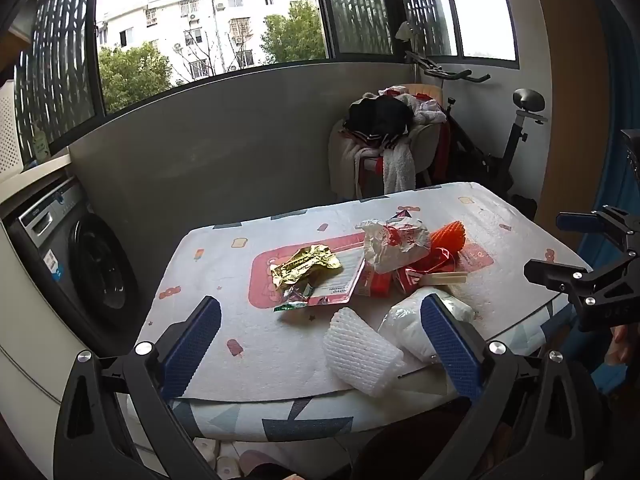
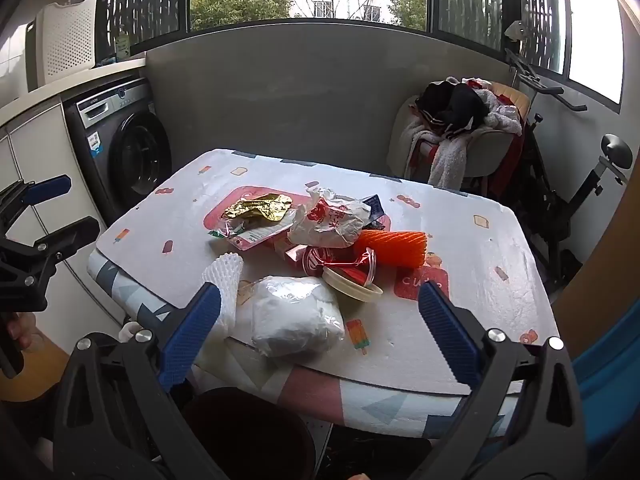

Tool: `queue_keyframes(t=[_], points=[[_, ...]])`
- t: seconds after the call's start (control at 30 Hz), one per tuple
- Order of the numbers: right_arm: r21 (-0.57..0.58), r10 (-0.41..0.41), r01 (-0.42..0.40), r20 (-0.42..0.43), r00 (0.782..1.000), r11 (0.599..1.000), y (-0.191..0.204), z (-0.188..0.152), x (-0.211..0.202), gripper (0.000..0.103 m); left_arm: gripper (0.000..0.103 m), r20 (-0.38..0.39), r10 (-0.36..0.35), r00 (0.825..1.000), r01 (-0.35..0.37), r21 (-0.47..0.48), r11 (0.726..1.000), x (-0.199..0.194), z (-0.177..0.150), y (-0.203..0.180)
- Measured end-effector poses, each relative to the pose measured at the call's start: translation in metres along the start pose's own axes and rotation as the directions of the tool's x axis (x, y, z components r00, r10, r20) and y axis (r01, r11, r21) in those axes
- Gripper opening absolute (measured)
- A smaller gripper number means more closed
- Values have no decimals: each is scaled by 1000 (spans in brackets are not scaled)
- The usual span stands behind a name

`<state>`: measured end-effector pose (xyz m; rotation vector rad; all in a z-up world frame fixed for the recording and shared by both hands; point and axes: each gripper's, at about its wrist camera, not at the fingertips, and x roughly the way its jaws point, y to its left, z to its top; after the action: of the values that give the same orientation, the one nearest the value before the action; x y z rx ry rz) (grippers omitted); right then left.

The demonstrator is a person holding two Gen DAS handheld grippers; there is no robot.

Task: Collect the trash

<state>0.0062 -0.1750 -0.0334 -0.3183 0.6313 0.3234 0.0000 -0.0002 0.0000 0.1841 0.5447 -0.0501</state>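
Trash: gold foil wrapper [image 1: 306, 266], white foam fruit net [image 1: 360, 354], orange foam net [image 2: 394, 250], heaped mid-worktop [image 2: 500, 248]. I hold left hand-held gripper [image 1: 320, 340], right hand-held gripper [image 2: 320, 330] agape, empty, angled down for first pick.

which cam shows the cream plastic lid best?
Right wrist view. The cream lid shows its round rim, tilted against the red wrappers, unobstructed. In the left wrist view the lid is only a thin edge-on strip beside the red wrappers, behind the white bag.
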Motion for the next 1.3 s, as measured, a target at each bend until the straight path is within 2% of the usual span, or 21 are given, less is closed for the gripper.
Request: queue_keyframes(t=[1.3], points=[[7, -17, 17, -1, 1000, 1000, -2, -5, 4, 97, 98, -8, 4, 1000, -4, 4, 1000, 3, -7, -2]])
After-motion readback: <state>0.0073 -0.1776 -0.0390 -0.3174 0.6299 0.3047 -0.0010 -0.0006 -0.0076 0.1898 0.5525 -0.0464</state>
